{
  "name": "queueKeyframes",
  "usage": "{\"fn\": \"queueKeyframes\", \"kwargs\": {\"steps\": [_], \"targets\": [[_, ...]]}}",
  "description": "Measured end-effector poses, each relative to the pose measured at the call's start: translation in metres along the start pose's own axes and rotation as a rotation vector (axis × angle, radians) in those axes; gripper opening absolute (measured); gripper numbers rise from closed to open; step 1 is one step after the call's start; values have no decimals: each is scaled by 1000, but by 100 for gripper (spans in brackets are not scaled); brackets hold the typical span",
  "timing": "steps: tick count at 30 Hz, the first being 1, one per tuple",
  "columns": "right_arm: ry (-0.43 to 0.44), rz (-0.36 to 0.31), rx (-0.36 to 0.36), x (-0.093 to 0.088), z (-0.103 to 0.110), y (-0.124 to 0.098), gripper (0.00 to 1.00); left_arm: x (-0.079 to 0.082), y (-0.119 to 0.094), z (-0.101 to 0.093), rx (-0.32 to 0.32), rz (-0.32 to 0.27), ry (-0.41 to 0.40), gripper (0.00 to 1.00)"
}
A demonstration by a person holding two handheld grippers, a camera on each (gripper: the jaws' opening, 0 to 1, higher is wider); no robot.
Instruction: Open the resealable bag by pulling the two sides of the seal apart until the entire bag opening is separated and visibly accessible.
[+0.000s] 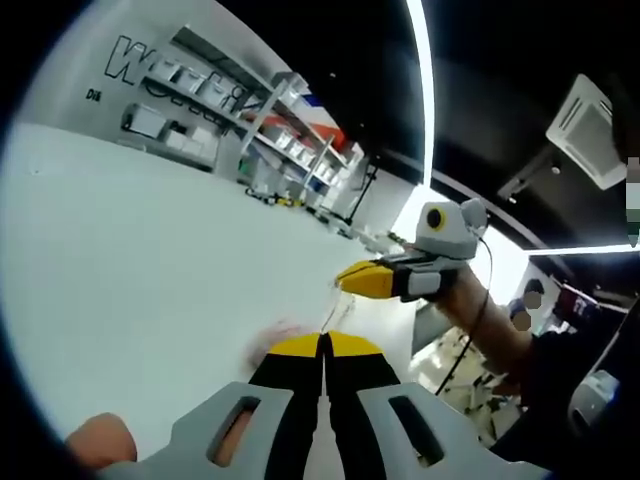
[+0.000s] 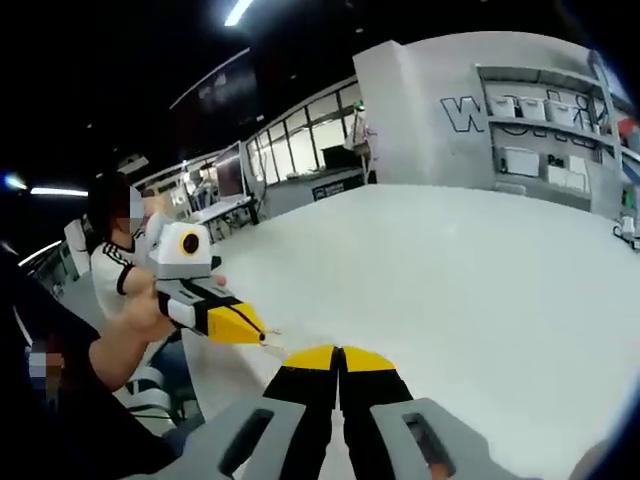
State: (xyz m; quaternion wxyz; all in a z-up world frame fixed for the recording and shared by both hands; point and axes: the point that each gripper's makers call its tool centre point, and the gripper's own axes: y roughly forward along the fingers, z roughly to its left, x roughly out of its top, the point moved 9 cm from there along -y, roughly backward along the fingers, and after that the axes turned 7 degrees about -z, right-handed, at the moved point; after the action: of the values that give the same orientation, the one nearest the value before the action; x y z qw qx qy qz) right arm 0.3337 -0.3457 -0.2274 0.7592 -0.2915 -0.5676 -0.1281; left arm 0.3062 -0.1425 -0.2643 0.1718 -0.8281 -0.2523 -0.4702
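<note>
The left tool [image 1: 324,345] has its yellow-tipped jaws pressed together, and so does the right tool [image 2: 338,357]; the two are raised above a wide white surface [image 1: 150,260] and sit close to one another. In the left gripper view the right tool comes in from the side with a thin, nearly clear sliver trailing from its tip towards the left tool's closed jaws. That sliver looks like the edge of the resealable bag [image 1: 335,305], but it is so transparent and small that I cannot say for certain that either tool has hold of it.

If each tool does pinch one side of the seal, the risk I see is slippage: smooth film between hard, narrow tips could slide out under a sharp pull, or the film could stretch or tear beside the seal rather than the seal parting.

The tips are glossy yellow over black wedges with grey slotted bodies behind. The surface is matte and featureless. Beyond it stand open shelves [image 1: 290,125] of boxes.
</note>
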Motion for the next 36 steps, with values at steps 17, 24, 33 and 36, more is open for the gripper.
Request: {"fn": "queueKeyframes", "kwargs": {"steps": [17,24,33,36], "targets": [[-10,0,12,0,3,3,0,0,4,-1,-6,-18,-11,1],[-7,1,22,-1,6,5,0,-2,4,-1,-5,-18,-14,1],[-10,9,26,-2,7,6,0,0,6,1,-13,-17,-15,4],[-11,11,26,-2,7,6,0,0,6,1,-11,-17,-16,7]]}}
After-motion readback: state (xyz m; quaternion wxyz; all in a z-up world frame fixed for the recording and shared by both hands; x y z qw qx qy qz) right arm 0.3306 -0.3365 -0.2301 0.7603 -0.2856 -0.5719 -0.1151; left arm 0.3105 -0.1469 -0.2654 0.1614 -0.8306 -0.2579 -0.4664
